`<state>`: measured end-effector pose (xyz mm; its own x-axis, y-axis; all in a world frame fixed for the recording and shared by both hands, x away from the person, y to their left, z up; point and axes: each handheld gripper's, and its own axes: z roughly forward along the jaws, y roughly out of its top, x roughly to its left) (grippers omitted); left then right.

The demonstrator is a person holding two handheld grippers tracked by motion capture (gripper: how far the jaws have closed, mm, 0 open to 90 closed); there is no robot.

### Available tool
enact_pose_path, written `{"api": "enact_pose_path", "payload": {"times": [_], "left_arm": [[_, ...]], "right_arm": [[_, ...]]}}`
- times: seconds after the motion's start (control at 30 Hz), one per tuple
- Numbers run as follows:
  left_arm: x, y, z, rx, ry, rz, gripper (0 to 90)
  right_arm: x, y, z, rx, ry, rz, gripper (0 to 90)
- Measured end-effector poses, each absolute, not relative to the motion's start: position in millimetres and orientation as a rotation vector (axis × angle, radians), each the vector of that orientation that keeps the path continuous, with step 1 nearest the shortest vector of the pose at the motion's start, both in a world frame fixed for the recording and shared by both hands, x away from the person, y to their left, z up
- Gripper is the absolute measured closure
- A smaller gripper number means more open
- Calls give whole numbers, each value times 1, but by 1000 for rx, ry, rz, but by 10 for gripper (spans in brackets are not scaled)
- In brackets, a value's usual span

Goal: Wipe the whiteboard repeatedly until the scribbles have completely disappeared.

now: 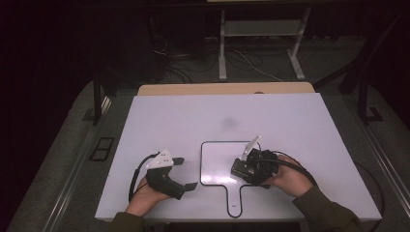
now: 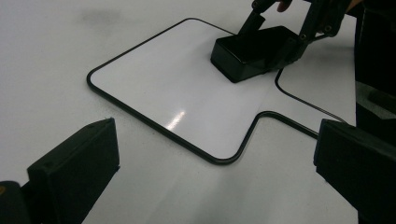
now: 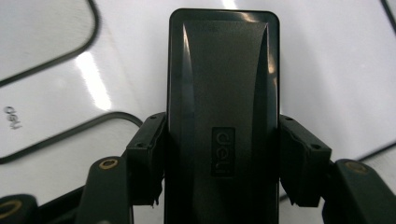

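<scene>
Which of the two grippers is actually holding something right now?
The right gripper: its jaws are clamped on a black eraser block resting on the small whiteboard. The left gripper stands open over the table, with nothing between its jaws.

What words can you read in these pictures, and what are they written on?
"deli": raised letters on top of the black eraser, reading sideways in the right gripper view, where the right gripper clamps it.
A small dark mark on the white board at the left edge of that view, perhaps the same brand upside down; too small to be sure.
Nothing else is readable.
</scene>
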<state>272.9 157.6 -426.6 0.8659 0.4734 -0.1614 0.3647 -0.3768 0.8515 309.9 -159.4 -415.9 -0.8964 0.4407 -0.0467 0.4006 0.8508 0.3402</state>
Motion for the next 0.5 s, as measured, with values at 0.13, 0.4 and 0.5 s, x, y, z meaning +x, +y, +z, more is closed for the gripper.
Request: {"api": "enact_pose_path", "payload": {"times": [0.13, 0.4, 0.5], "left_arm": [[273, 158, -427, 2004, 613, 133, 0], [273, 158, -427, 2004, 615, 131, 0], [273, 158, -427, 2004, 612, 131, 0]], "right_arm": [[314, -159, -416, 686, 2907, 503, 387], [323, -161, -416, 713, 2868, 481, 387], [314, -157, -416, 680, 2896, 500, 387]]}}
